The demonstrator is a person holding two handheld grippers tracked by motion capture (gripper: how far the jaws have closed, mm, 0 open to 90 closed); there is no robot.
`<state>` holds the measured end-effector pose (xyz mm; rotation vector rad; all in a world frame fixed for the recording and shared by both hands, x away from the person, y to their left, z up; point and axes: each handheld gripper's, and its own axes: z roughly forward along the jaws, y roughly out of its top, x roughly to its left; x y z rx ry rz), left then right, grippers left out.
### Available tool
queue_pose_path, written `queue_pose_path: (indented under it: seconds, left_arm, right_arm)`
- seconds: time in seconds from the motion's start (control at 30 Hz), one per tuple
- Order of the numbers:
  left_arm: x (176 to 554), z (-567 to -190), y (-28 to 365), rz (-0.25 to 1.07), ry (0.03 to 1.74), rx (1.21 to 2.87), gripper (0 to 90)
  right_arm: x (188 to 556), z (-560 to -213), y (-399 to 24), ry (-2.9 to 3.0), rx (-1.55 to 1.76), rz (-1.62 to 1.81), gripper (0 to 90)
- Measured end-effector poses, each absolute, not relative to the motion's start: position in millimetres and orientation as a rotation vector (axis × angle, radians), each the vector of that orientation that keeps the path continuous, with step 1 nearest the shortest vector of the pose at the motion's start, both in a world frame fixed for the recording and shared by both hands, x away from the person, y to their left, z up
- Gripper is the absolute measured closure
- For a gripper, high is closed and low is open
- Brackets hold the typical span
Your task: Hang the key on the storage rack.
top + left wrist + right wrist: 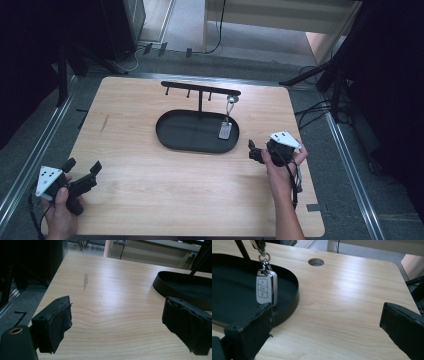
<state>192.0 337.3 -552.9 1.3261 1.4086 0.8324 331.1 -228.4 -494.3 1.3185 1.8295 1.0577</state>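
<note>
Left of the black oval tray (172, 140), near the table's (150, 200) front corner, my left gripper (83, 169) rests with its jaws spread wide and nothing between them. On the tray's stand (200, 90), the key fob (225, 131) hangs by its ring from the right-hand hook, its lower end down inside the tray close to the right wall. Just right of the tray, my right gripper (253, 150) sits low over the wood, jaws as wide as they go and empty, pointing toward the fob. My worry from here: if I drift back toward the tray I could clip its rim or nudge the fob, and a swinging fob could slip its ring off the hook or tip the light stand. Three buttons show on the fob's face, but I can read no brand, label or writing anywhere
</note>
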Motion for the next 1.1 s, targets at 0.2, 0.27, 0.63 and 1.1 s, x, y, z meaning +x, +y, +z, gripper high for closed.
queue_pose_path:
  seconds: [0.2, 0.27, 0.63, 1.1]
  left_arm:
    - [192.0, -552.9, 337.2, 0.832, 1.409, 1.326, 9.1]
    - [192.0, -552.9, 337.4, 0.83, 1.41, 1.325, 9.1]
    - [191.6, -552.8, 337.2, 0.838, 1.411, 1.329, 9.1]
    - [191.3, -552.8, 336.3, 0.849, 1.422, 1.326, 9.1]
  right_arm:
    - [318.4, -501.4, -247.4, 1.806, 1.348, 1.072, 0.0]
    - [313.6, -502.5, -253.3, 1.795, 1.35, 1.08, 0.0]
    - [284.1, -519.4, -285.1, 1.744, 1.381, 1.103, 0.0]
    - [239.6, -535.9, -331.9, 1.666, 1.404, 1.126, 0.0]
